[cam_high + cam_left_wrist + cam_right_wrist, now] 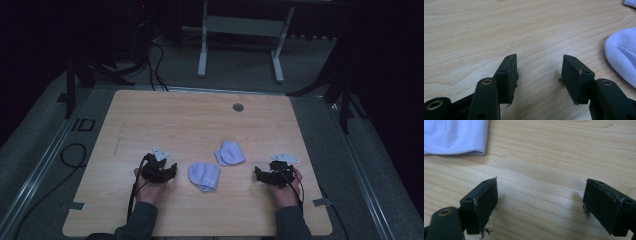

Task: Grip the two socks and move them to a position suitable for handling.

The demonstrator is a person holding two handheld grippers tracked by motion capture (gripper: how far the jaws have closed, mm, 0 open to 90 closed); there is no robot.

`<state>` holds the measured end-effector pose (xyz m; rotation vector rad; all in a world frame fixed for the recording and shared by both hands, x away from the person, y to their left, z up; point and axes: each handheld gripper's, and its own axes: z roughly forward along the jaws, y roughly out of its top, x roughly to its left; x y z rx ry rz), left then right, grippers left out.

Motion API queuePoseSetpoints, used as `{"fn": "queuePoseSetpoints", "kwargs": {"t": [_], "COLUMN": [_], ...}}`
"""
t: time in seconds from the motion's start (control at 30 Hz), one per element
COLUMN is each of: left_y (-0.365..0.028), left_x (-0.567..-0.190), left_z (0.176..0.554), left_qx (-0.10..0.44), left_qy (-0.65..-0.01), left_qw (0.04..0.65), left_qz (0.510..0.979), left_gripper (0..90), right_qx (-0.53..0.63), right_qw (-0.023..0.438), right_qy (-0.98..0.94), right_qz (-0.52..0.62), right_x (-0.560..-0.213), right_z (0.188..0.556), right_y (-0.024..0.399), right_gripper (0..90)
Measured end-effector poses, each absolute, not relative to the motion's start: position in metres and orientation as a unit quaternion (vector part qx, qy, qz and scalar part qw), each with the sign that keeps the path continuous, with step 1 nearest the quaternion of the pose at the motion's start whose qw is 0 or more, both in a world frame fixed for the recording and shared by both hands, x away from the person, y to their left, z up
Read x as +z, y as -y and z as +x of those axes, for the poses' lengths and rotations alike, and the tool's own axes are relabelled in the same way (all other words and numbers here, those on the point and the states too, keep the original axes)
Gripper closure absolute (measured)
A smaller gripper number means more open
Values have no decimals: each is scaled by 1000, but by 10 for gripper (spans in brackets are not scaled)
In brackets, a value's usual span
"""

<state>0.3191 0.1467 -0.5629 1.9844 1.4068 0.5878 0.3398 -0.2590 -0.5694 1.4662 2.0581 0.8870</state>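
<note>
We rest both grippers, left (pixel 172 169) and right (pixel 258 173), wide open and empty on the table (pixel 200 125), flanking the near sock (pixel 204 176), ready to reach.

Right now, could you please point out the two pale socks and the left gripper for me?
near sock (pixel 204 176), high view, middle of the fabric.
far sock (pixel 230 153), high view, middle of the fabric.
left gripper (pixel 173 169), high view, between the open fingers.

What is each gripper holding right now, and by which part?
Nothing is held. The left gripper and the right gripper both stand open over bare table, with the two pale socks lying untouched between them.
</note>
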Motion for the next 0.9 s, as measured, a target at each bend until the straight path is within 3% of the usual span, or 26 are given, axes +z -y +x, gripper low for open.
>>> {"fn": "queuePoseSetpoints", "kwargs": {"t": [0.4,0.9], "left_y": [-146,-147], "left_x": [-562,-557], "left_z": [319,316], "left_qx": [222,196], "left_qy": [-534,-540], "left_qw": [312,322], "left_qz": [754,753], "left_gripper": [472,576], "right_qx": [324,325], "right_qw": [230,229], "right_qy": [-749,-749], "right_qz": [530,530], "right_x": [-569,-569], "right_z": [338,337], "right_y": [260,260], "right_gripper": [139,141]}}
